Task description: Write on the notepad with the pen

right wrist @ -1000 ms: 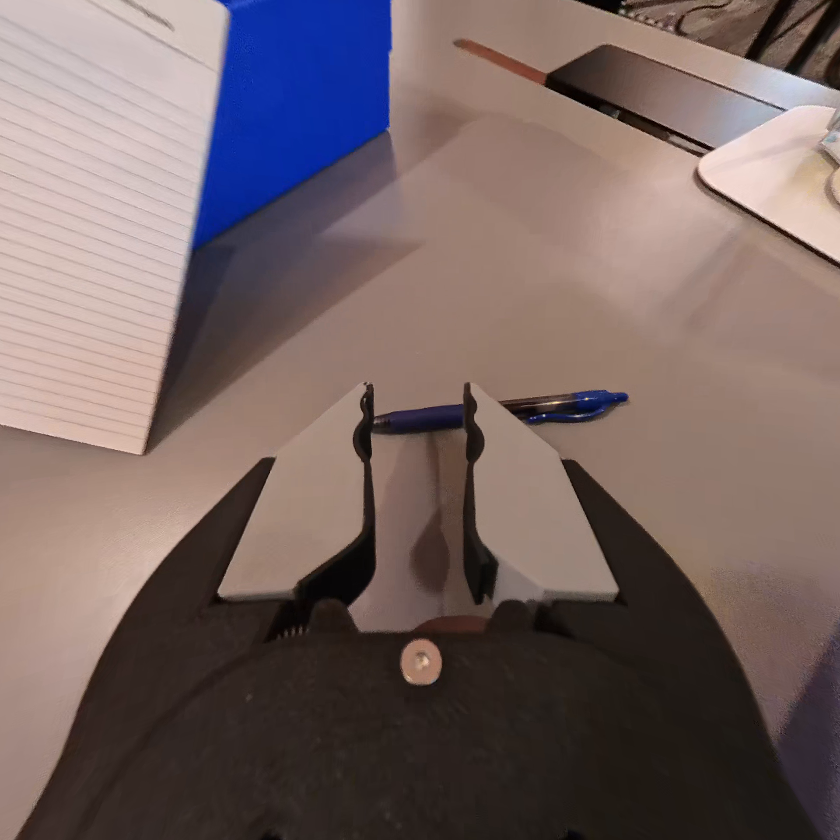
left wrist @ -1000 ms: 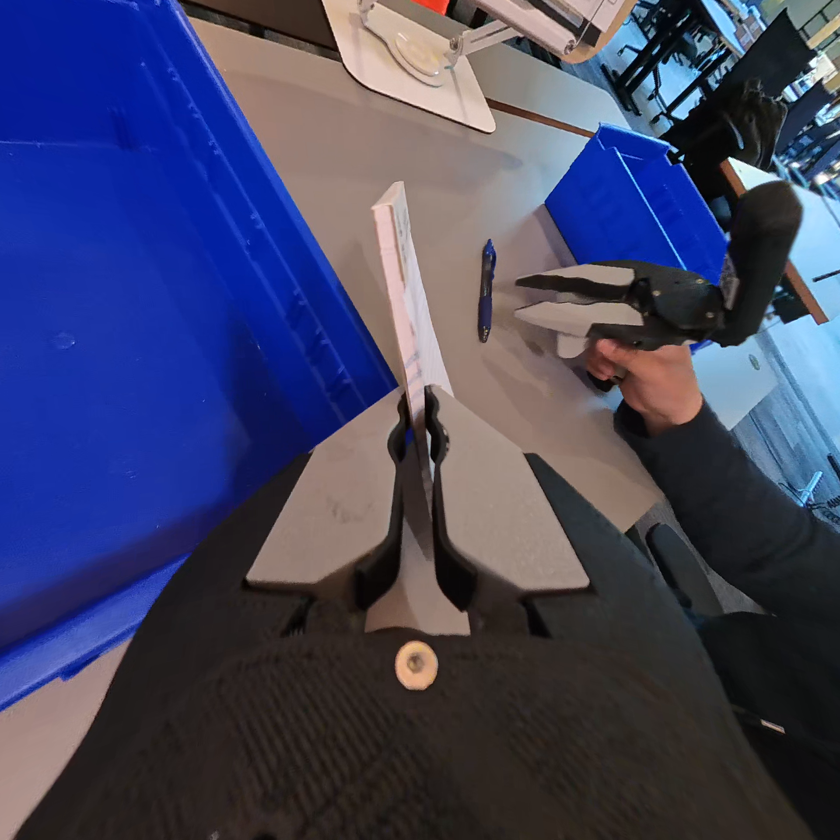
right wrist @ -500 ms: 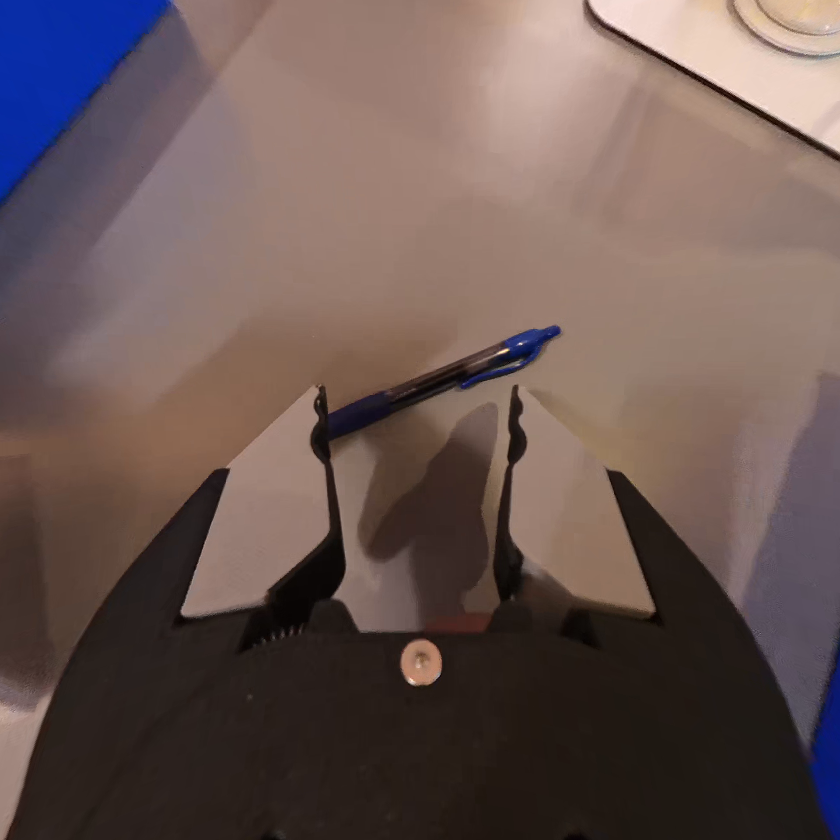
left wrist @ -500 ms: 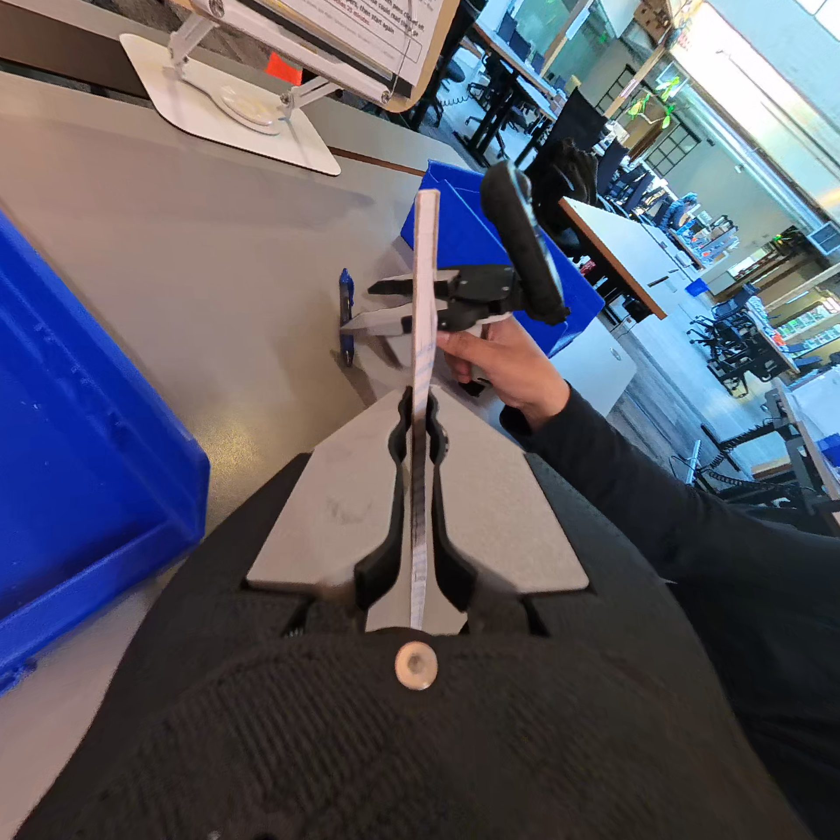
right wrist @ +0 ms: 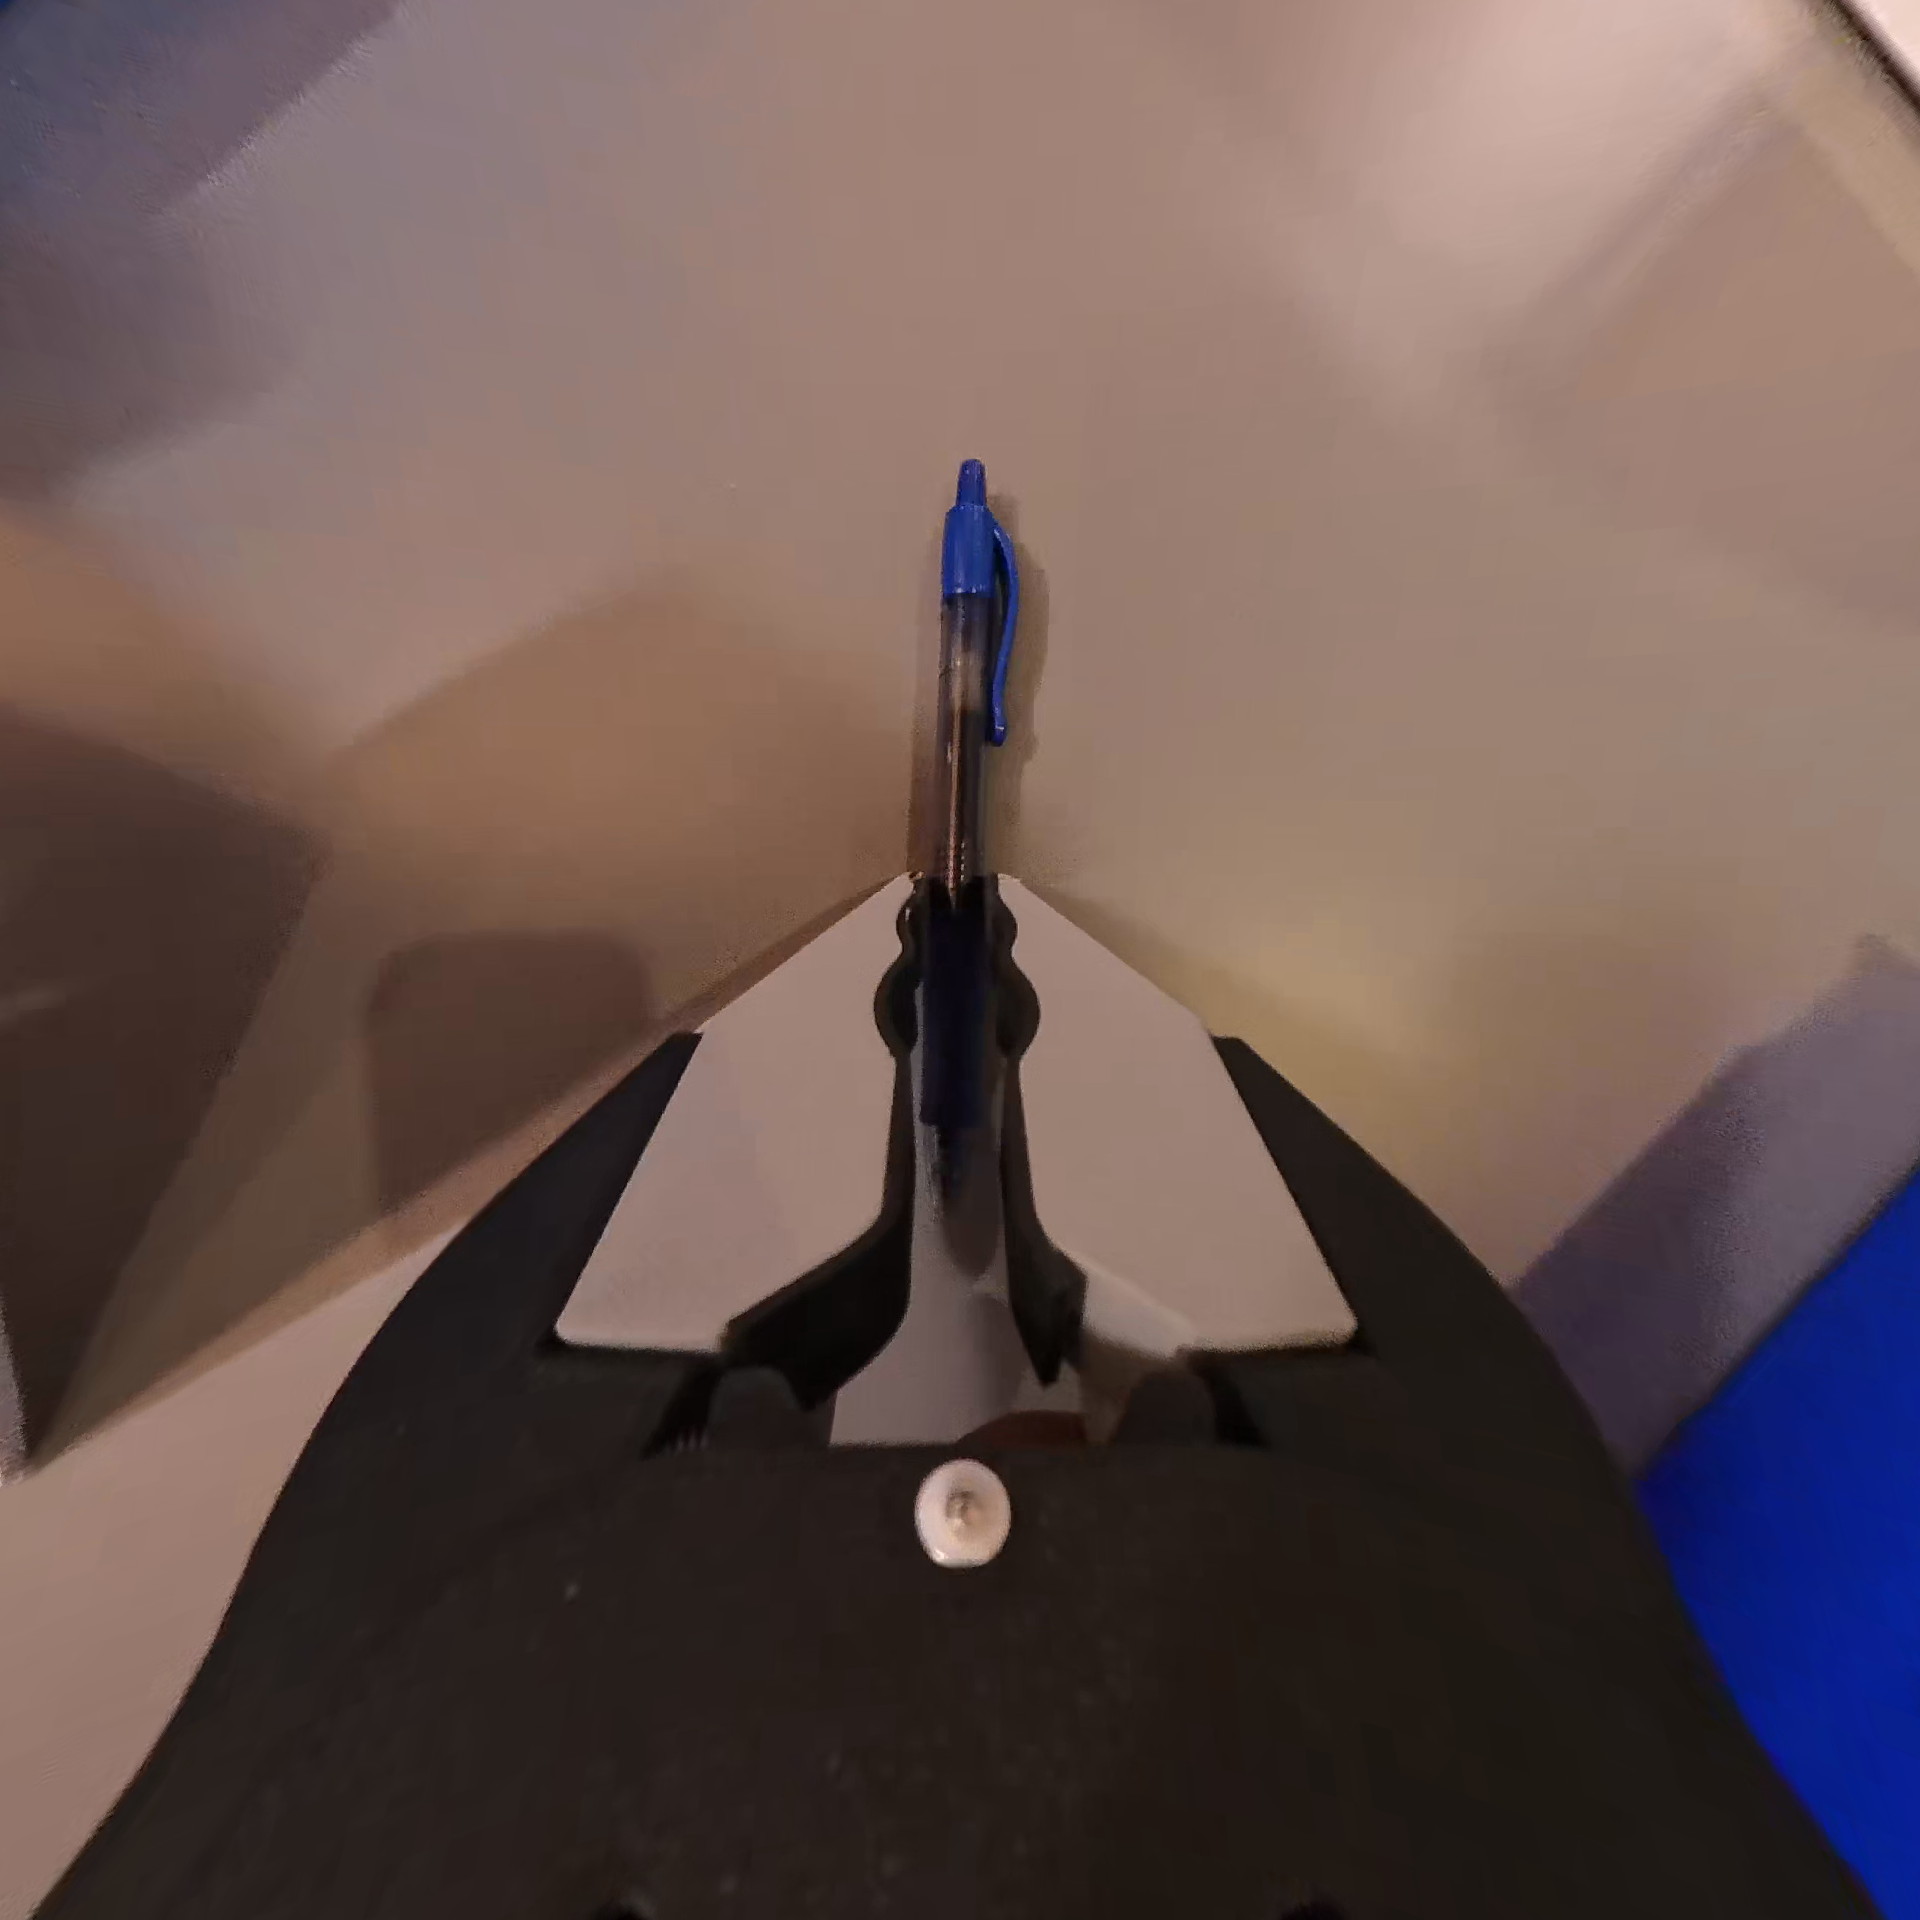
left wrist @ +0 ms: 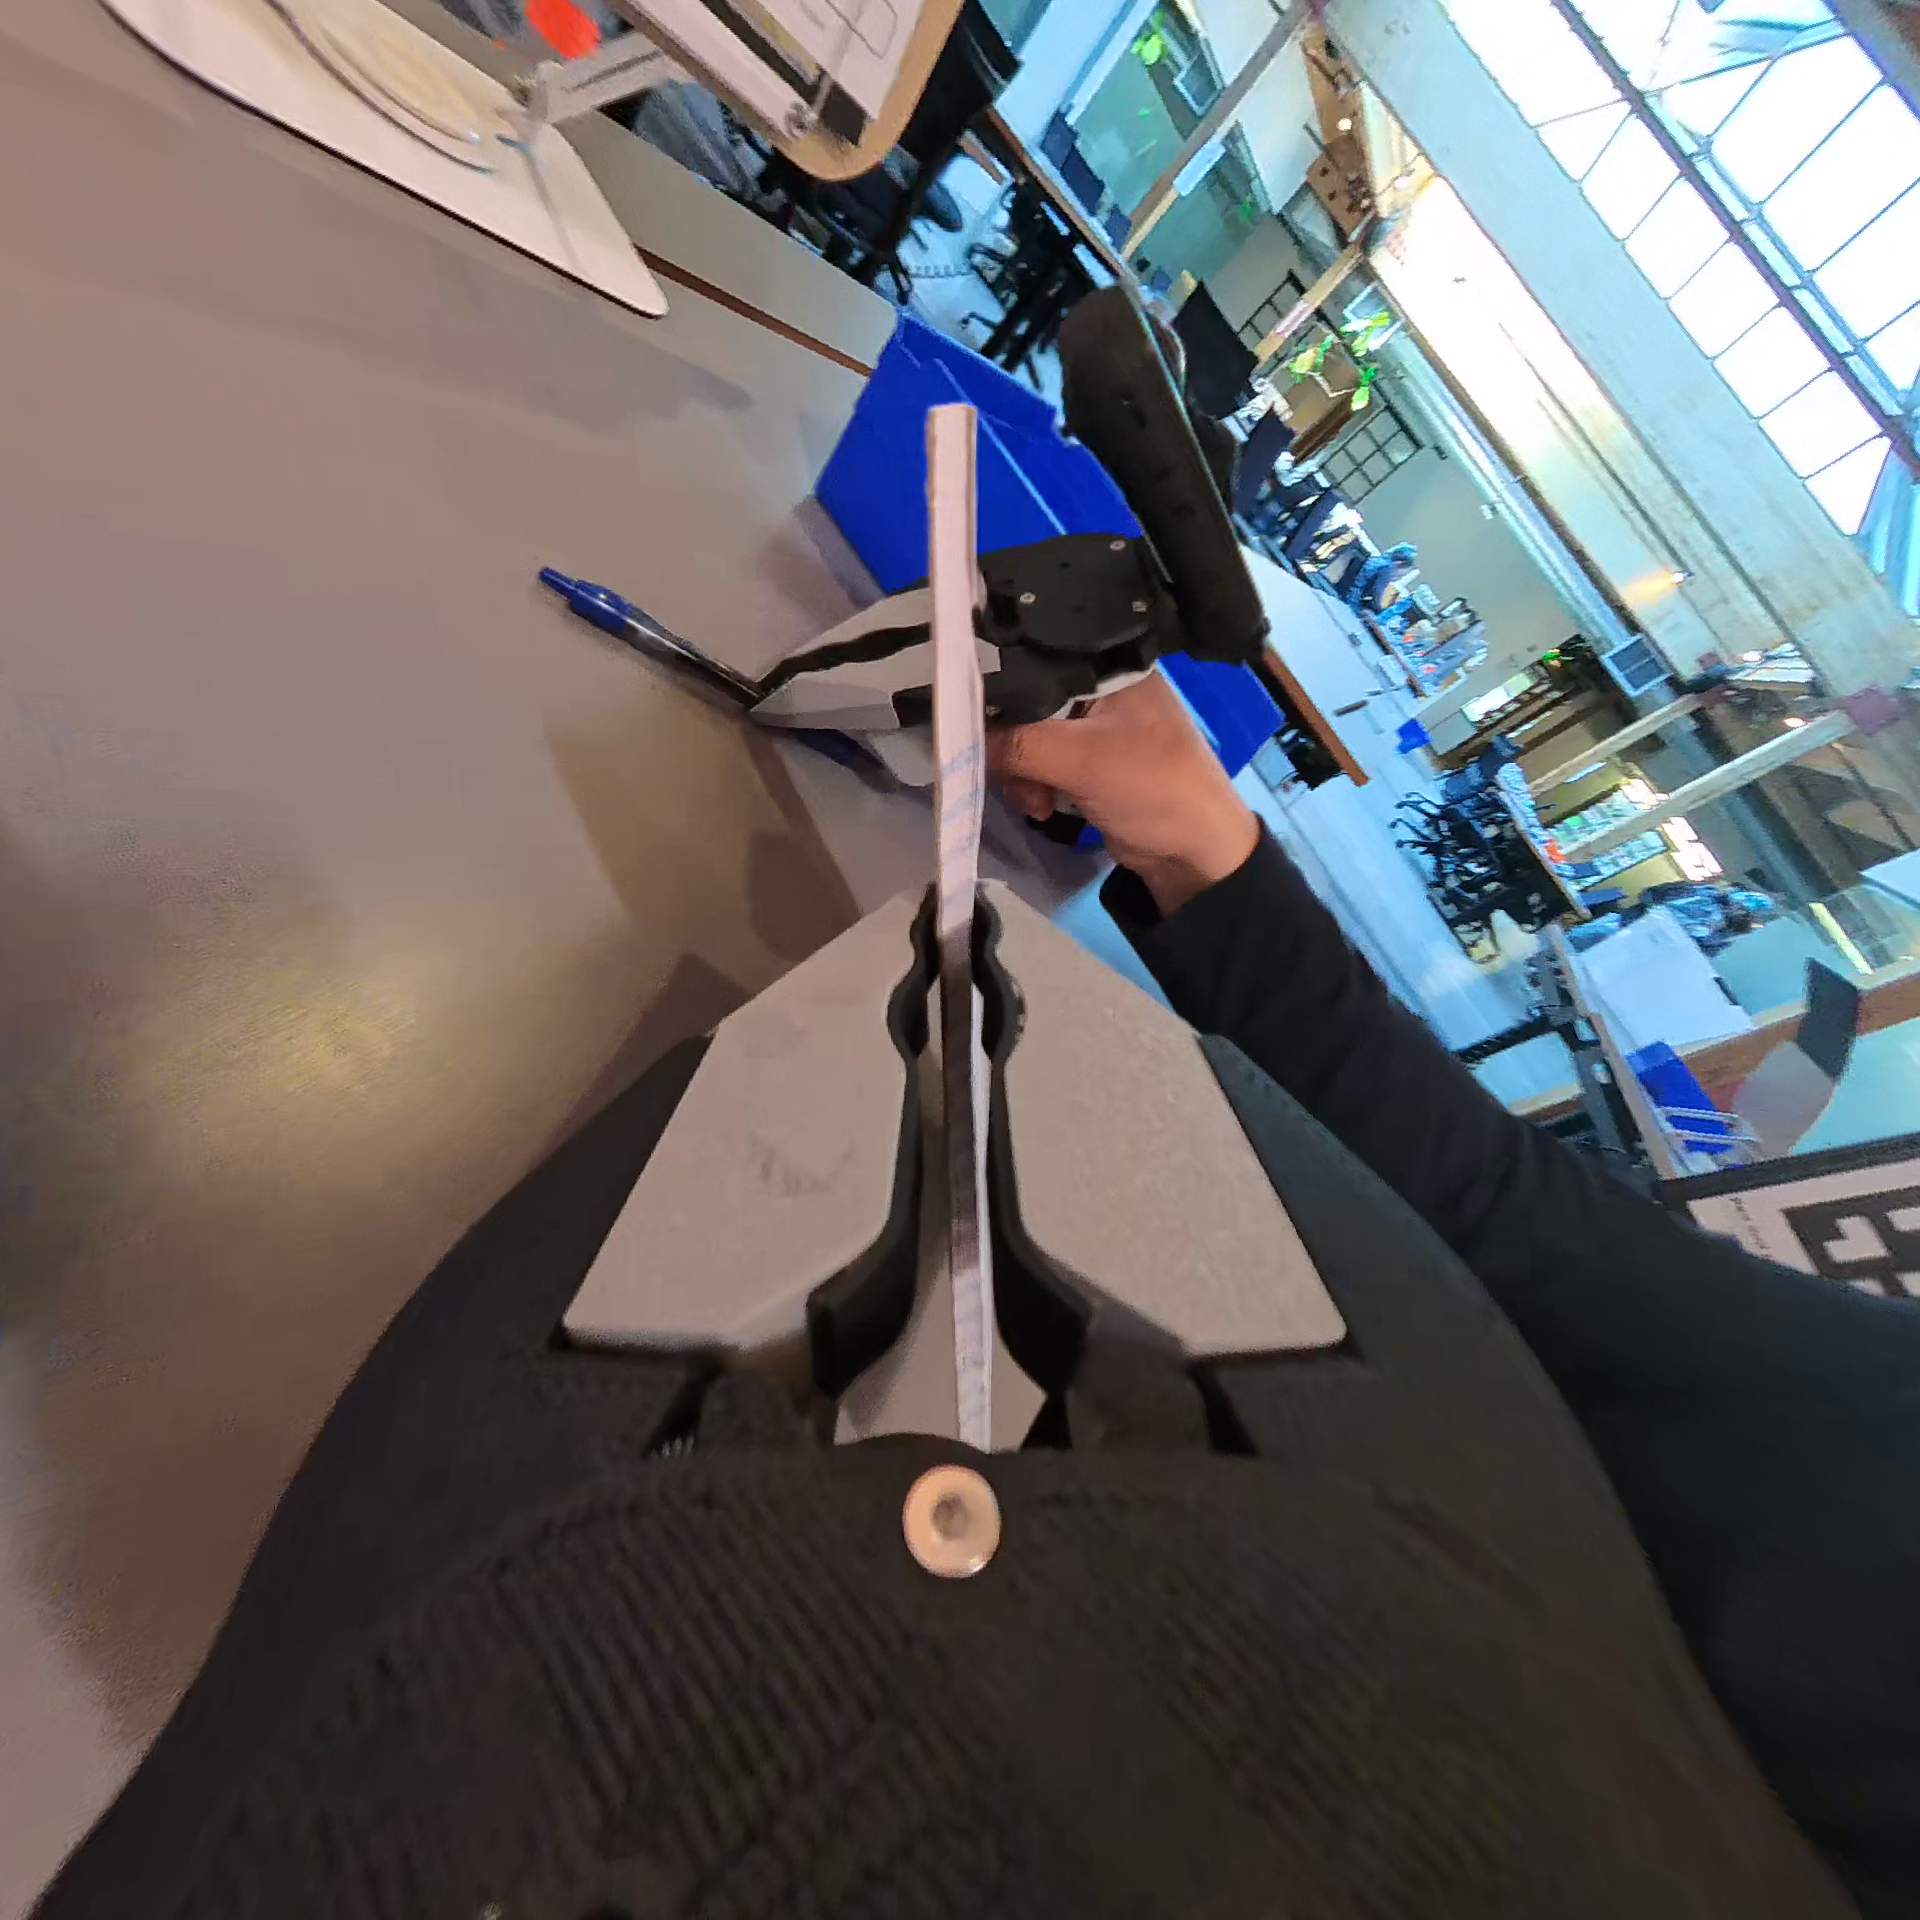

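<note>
Notepad [left wrist: 954, 665] in left claw [left wrist: 958, 914], pen [right wrist: 961, 790] in right claw [right wrist: 958, 914].

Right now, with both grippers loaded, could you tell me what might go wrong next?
The right gripper grips the pen lengthwise, its writing end pointing back between the fingers, so it may need regripping before writing. The left gripper pinches the notepad edge-on above the table; it could slip or flop.

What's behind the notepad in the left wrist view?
The notepad, seen edge-on, hides the middle of the right gripper, which is shut on the pen. The hand and blue bin show partly; the rest is covered.
</note>
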`<action>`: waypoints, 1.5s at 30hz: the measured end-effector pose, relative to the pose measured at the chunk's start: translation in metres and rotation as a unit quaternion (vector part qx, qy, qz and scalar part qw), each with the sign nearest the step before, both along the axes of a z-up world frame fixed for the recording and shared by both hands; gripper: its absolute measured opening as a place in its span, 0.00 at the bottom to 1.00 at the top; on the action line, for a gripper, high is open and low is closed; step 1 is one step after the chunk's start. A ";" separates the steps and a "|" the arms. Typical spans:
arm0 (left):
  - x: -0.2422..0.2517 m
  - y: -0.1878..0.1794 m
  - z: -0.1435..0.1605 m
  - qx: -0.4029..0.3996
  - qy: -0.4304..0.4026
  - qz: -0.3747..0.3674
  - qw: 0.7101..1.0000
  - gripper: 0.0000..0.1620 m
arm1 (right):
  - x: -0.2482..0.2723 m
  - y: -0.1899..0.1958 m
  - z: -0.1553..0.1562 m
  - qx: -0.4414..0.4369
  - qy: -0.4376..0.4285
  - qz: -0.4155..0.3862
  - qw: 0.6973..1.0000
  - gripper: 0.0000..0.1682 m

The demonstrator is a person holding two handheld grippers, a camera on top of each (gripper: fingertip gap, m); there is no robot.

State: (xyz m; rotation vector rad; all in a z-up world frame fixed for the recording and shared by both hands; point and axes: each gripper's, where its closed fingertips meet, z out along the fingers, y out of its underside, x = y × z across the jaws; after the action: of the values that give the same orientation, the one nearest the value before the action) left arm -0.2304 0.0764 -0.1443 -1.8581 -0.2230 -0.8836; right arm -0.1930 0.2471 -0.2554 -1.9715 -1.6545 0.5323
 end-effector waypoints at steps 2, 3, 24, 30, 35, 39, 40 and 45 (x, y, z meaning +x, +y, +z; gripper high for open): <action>0.013 0.018 0.000 0.004 -0.020 -0.010 1.000 0.01 | 0.013 0.004 0.009 -0.003 0.026 -0.012 1.000 0.03; 0.017 0.027 -0.001 0.004 -0.026 -0.011 1.000 0.01 | 0.017 0.005 0.015 -0.006 0.044 -0.017 0.999 0.03; -0.009 0.060 -0.094 -0.136 0.078 0.102 0.982 0.13 | 0.021 0.011 0.074 0.040 0.242 -0.002 0.969 0.03; -0.042 0.053 -0.100 -0.153 0.096 0.125 0.976 0.14 | 0.026 0.021 0.063 0.030 0.236 -0.016 0.971 0.03; -0.043 0.067 -0.096 -0.140 0.059 0.119 0.981 0.00 | 0.021 0.024 0.055 0.038 0.223 -0.013 0.974 0.03; -0.027 0.073 -0.086 -0.112 0.090 0.103 0.984 0.01 | 0.022 0.018 0.060 0.047 0.234 0.006 0.971 0.03; -0.026 0.073 -0.083 -0.108 0.099 0.103 0.984 0.04 | 0.023 0.014 0.063 0.047 0.242 0.017 0.969 0.03; -0.026 0.097 -0.028 -0.008 0.066 0.091 0.994 0.14 | 0.020 -0.006 0.070 0.017 0.272 0.069 0.960 0.03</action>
State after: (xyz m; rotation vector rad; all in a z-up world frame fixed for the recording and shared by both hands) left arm -0.2568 0.1733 -0.1721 -1.8700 -0.3132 -0.6336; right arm -0.1734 0.2407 -0.1849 -1.5034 -1.4328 0.9902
